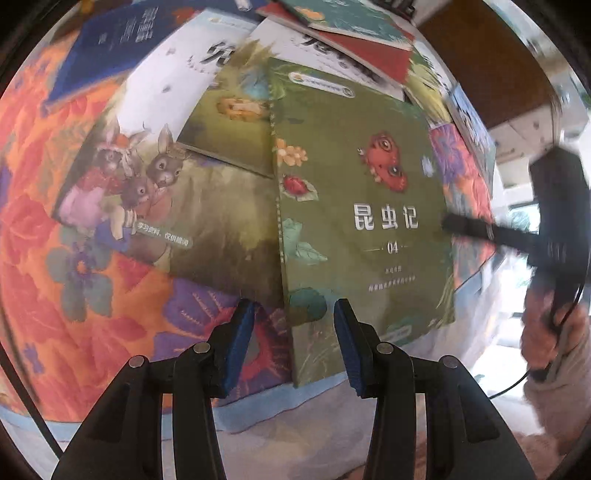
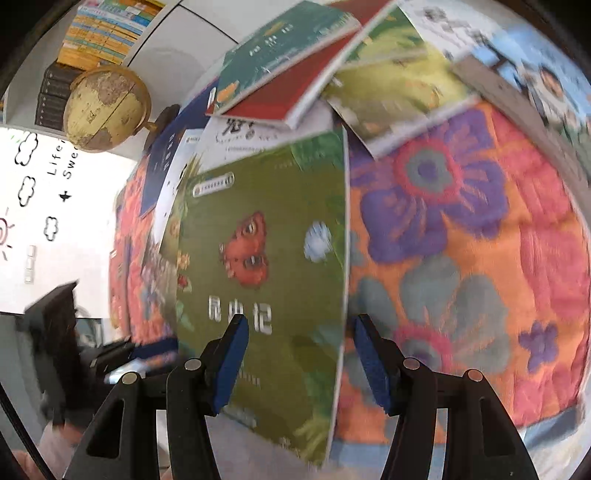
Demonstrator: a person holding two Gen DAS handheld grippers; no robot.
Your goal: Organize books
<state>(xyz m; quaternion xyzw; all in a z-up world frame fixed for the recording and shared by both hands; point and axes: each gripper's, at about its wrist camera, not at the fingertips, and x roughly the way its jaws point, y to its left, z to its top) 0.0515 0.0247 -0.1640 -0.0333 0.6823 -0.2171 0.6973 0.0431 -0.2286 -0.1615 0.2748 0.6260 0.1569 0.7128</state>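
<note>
A green book [image 1: 362, 192] with a red butterfly on its cover lies on a bright floral cloth [image 1: 74, 332]. It overlaps a rabbit picture book [image 1: 147, 192]. My left gripper [image 1: 295, 347] hovers open over the green book's near spine corner, and its pads do not touch the book. In the right wrist view the same green book [image 2: 266, 258] fills the middle. My right gripper [image 2: 299, 362] is open, with the book's right edge lying between its blue pads but untouched. One finger [image 1: 476, 230] of the right gripper reaches the book's right edge.
More books are piled at the far side: a teal one [image 2: 280, 40] on a red one [image 2: 280, 99], white ones, and a blue one [image 1: 107, 40]. A globe [image 2: 107, 110] and shelved books [image 2: 107, 33] stand beyond. The green book's near end overhangs the cloth's edge.
</note>
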